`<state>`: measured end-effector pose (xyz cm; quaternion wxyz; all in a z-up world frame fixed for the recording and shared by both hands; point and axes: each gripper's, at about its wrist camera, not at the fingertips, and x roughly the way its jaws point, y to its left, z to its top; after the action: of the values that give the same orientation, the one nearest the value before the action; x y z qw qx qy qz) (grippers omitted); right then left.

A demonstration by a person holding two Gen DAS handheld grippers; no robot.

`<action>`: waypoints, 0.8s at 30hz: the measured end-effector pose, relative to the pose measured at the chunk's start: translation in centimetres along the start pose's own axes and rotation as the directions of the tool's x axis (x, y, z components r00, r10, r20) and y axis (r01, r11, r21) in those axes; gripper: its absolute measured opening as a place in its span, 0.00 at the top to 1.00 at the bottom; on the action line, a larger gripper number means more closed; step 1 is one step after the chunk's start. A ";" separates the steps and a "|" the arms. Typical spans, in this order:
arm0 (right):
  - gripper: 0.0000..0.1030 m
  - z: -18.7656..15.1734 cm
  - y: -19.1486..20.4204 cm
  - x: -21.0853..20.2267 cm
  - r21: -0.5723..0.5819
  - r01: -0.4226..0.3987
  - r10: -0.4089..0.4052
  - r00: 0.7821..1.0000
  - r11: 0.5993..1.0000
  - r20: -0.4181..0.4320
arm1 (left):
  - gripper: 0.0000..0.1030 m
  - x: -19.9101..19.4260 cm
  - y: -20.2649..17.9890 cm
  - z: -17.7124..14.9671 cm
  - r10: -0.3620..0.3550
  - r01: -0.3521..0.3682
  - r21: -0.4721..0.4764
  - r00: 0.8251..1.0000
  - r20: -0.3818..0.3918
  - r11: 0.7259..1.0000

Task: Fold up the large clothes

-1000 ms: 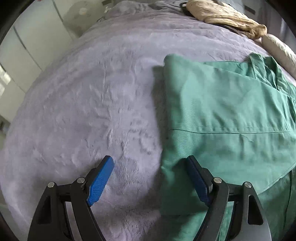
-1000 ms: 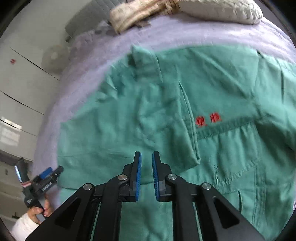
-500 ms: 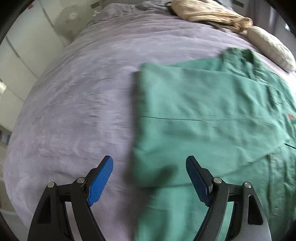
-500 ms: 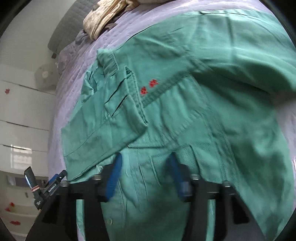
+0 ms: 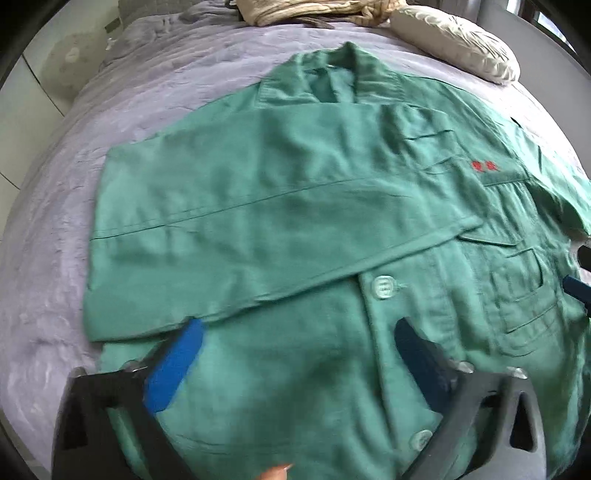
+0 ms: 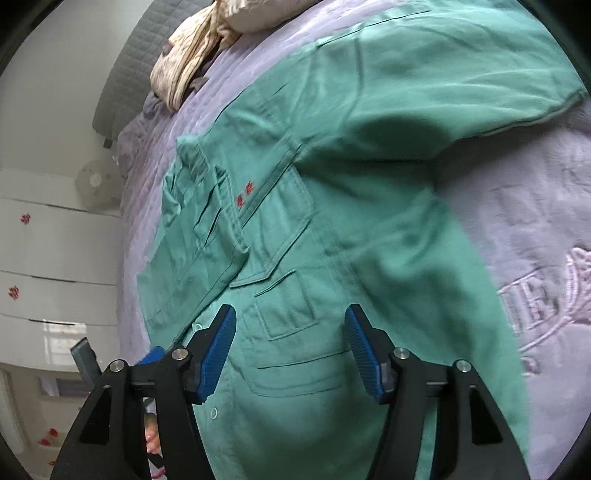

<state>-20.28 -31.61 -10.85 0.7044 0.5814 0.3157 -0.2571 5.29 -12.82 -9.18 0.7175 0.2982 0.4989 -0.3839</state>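
Observation:
A large green work jacket [image 5: 295, 229] lies front up on a lilac bedspread [image 5: 55, 229]. Its left sleeve is folded across the chest; red lettering [image 5: 484, 167] shows near a chest pocket. My left gripper [image 5: 295, 365] is open and empty, hovering over the jacket's lower front near a white button [image 5: 383, 287]. In the right wrist view the jacket [image 6: 332, 221] fills the frame, its right sleeve [image 6: 461, 85] spread outward. My right gripper [image 6: 290, 350] is open and empty above the lower pocket [image 6: 295, 354]. Part of the right gripper shows at the left view's right edge [image 5: 576, 288].
A beige bundle of cloth [image 5: 314, 11] and a pale pillow [image 5: 458, 48] lie at the head of the bed. A white fan [image 6: 96, 181] and white cupboards [image 6: 48, 240] stand beside the bed. The bedspread [image 6: 535, 258] has embossed patterns right of the jacket.
My right gripper has opened, letting go of the folded sleeve, and swung right over the pocket. My left gripper has moved right from the bedspread onto the jacket's front, staying open.

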 end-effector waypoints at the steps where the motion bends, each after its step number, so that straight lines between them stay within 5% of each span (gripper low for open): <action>1: 0.30 0.2 -0.3 -0.4 0.001 -0.006 0.006 1.000 1.000 0.006 | 0.00 0.0 -0.9 0.1 -0.010 0.010 0.012 1.000 -0.001 1.000; 4: 0.30 0.8 -1.5 -1.9 0.014 -0.021 0.021 0.999 1.000 0.031 | 0.00 0.1 -3.3 0.5 -0.018 0.018 0.048 1.000 -0.002 0.999; 6: 0.17 1.5 -2.7 -3.1 0.037 -0.040 0.038 0.998 0.999 0.054 | 0.00 0.1 -4.5 0.9 -0.029 0.030 0.065 1.000 -0.004 0.997; 13: 0.17 3.9 -7.8 -7.2 0.142 -0.058 0.035 0.987 0.988 0.157 | 0.00 1.2 -8.8 2.2 0.002 0.000 0.112 1.000 -0.016 0.994; 17: 0.15 5.6 -11.3 -10.1 0.200 -0.062 0.012 0.971 0.978 0.241 | 0.00 1.7 -10.9 2.8 -0.040 0.044 0.130 0.999 -0.035 0.991; 19: 0.01 6.4 -12.8 -11.3 0.221 -0.077 0.011 0.959 0.972 0.282 | 0.00 1.7 -12.1 3.1 -0.061 0.065 0.138 0.998 -0.033 0.988; 24: 0.00 8.5 -16.4 -13.7 0.289 -0.123 0.014 0.936 0.949 0.352 | 0.00 1.5 -14.7 3.9 -0.088 0.092 0.157 0.996 -0.029 0.983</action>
<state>-40.13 -43.12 -10.37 0.6587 0.6401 0.1225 -0.3760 -4.96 -24.07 -9.99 0.6680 0.3356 0.4874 -0.4511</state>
